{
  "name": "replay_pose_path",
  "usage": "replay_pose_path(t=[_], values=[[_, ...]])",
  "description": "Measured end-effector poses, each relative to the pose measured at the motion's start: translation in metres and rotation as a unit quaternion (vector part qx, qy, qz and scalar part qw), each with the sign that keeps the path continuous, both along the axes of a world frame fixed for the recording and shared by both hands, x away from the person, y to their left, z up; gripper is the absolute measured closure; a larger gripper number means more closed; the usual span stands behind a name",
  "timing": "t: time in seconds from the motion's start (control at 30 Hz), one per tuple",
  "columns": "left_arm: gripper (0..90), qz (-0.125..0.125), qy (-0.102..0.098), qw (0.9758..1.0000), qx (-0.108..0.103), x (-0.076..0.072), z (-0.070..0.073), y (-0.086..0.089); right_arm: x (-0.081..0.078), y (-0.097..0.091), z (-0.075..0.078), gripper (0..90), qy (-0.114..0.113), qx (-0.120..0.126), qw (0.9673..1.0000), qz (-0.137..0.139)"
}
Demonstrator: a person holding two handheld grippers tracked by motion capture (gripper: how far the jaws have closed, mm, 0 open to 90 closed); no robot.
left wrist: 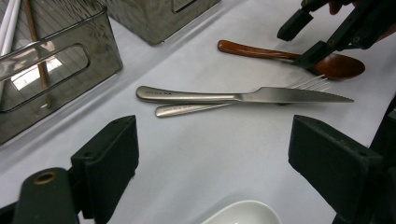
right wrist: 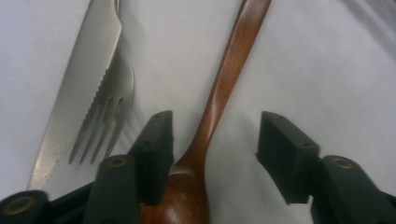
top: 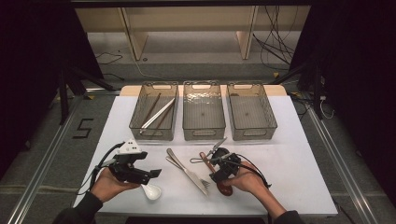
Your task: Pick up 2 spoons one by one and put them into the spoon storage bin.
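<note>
A brown wooden spoon (right wrist: 219, 93) lies on the white table (top: 299, 177) between the right gripper (right wrist: 212, 149)'s half-open jaws, one touching its neck. From above, that gripper covers its bowl. The left gripper (left wrist: 212, 163) gapes wide, holding nothing.

Count on table: three clear plastic bins in a row at 12 o'clock, namely left bin (top: 154, 112), middle bin (top: 203, 111) and right bin (top: 251, 111). Left bin holds chopsticks (top: 158, 114), exact number not readable, some pale, some dark. Loose cutlery at 6 o'clock: one wooden spoon (right wrist: 219, 100), one steel knife (left wrist: 243, 95), one steel fork (left wrist: 187, 109), one white ceramic spoon (top: 151, 191), one further small metal utensil (top: 205, 156), type unclear. Two handheld grippers.
</note>
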State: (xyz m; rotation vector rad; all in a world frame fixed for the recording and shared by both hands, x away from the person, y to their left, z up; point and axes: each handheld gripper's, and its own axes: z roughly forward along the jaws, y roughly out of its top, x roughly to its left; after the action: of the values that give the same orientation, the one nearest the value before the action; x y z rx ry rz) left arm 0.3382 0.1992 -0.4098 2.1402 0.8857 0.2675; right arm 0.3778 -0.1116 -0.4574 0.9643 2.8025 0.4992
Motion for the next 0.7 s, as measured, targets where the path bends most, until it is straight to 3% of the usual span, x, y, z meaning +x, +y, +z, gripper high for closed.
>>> replay_pose_path(t=[0.57,0.7], values=[[16.1,0.001,0.0,1.0,0.001,0.0014,-0.0015,-0.0004,0.0036,0.0026,-0.0024,79.0,0.029,-0.016,0.9994,0.012],[16.2,-0.001,0.001,1.0,0.003,0.002,-0.0013,-0.0006,0.0047,0.0047,-0.0019,80.2,0.03,-0.024,0.9992,0.015]])
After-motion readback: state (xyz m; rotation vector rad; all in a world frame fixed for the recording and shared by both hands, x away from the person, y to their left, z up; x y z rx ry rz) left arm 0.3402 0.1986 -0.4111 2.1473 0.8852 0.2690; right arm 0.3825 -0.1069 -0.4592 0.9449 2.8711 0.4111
